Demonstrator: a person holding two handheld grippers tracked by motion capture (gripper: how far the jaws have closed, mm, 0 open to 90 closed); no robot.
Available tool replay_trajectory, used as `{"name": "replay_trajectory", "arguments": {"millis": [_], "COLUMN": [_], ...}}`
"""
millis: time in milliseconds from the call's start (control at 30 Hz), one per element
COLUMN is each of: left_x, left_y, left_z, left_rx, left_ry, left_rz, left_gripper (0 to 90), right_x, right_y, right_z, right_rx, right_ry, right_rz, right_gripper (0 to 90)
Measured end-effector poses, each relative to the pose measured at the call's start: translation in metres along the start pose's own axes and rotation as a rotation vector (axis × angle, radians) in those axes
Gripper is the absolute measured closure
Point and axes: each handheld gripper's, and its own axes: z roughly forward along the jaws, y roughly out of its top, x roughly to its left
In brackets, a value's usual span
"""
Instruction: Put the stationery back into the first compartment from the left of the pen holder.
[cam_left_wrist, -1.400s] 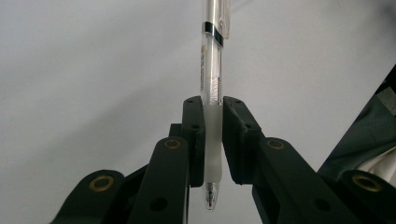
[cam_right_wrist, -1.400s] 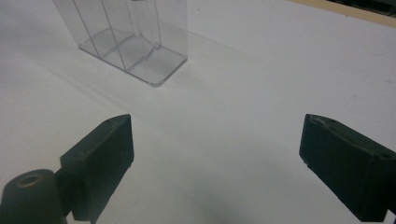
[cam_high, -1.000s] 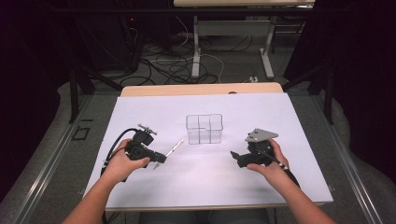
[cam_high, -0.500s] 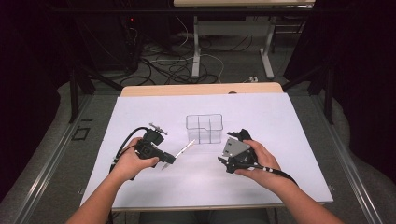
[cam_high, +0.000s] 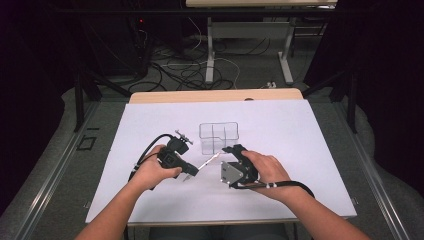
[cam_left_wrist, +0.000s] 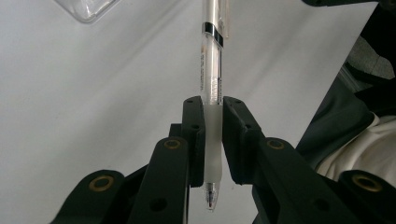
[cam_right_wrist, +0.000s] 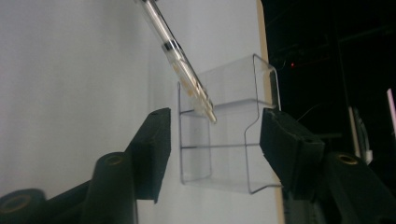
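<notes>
A clear pen (cam_high: 206, 163) with a white grip is held off the white sheet, its cap end pointing toward the clear plastic organizer (cam_high: 218, 137). My left gripper (cam_high: 189, 173) is shut on the pen's grip (cam_left_wrist: 212, 140), writing tip toward the camera. My right gripper (cam_high: 229, 152), turned on its side, has reached the pen's free end. In the right gripper view the pen (cam_right_wrist: 187, 74) comes in from the top and ends between the open jaws of the right gripper (cam_right_wrist: 215, 117), untouched by either pad. These jaws have just been closing. Behind stands the organizer (cam_right_wrist: 224, 140).
A white sheet (cam_high: 310, 150) covers the table, whose wooden rim (cam_high: 215, 96) shows at the back. Cables (cam_high: 175, 70) and desk legs (cam_high: 210, 50) lie on the floor beyond. The person's right hand and gripper (cam_left_wrist: 373, 46) rise at the right of the left gripper view.
Both hands have come toward the middle. The left one carried the pen rightward; the right one swung left, rolled onto its side, and its jaws narrowed around the pen's end.
</notes>
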Motion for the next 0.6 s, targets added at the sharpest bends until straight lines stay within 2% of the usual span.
{"name": "replay_trajectory", "arguments": {"millis": [33,100,200,267,300,333,400,433,467,600], "left_x": [0.000,-0.001,-0.001,-0.002,-0.002,-0.003,-0.003,-0.002,-0.002,-0.001], "left_y": [0.001,0.002,0.003,0.002,0.002,0.002,0.002,0.001,0.001,0.000], "left_z": [-0.001,-0.002,-0.005,-0.006,-0.006,-0.006,-0.006,-0.006,-0.006,-0.006], "left_rx": [0.001,0.003,0.006,0.002,0.006,0.007,0.013,0.015,0.015,0.017], "left_ry": [-0.001,0.002,-0.001,-0.001,-0.002,-0.001,-0.003,-0.004,-0.005,-0.001], "left_rz": [0.000,0.000,0.009,0.000,0.001,0.001,0.001,0.002,0.004,0.001], "left_gripper": [80.0,80.0,80.0,80.0,80.0,80.0,80.0,80.0,80.0,80.0], "right_x": [0.000,0.000,0.002,0.003,0.003,0.003,0.005,0.007,0.005,0.008], "right_y": [0.004,0.011,0.020,0.025,0.027,0.030,0.032,0.032,0.034,0.036], "right_z": [0.002,0.006,0.012,0.015,0.018,0.019,0.022,0.024,0.026,0.029], "right_rx": [-0.015,-0.011,0.001,0.021,0.006,0.018,0.023,0.026,0.027,0.027], "right_ry": [-0.008,-0.006,-0.017,-0.005,-0.024,-0.014,-0.013,-0.010,0.000,0.021], "right_rz": [-0.045,-0.135,-0.230,-0.297,-0.339,-0.374,-0.403,-0.398,-0.431,-0.439], "right_gripper": [48.5,50.6,51.7,52.4,52.4,52.5,55.7,57.0,59.3,64.7]}}
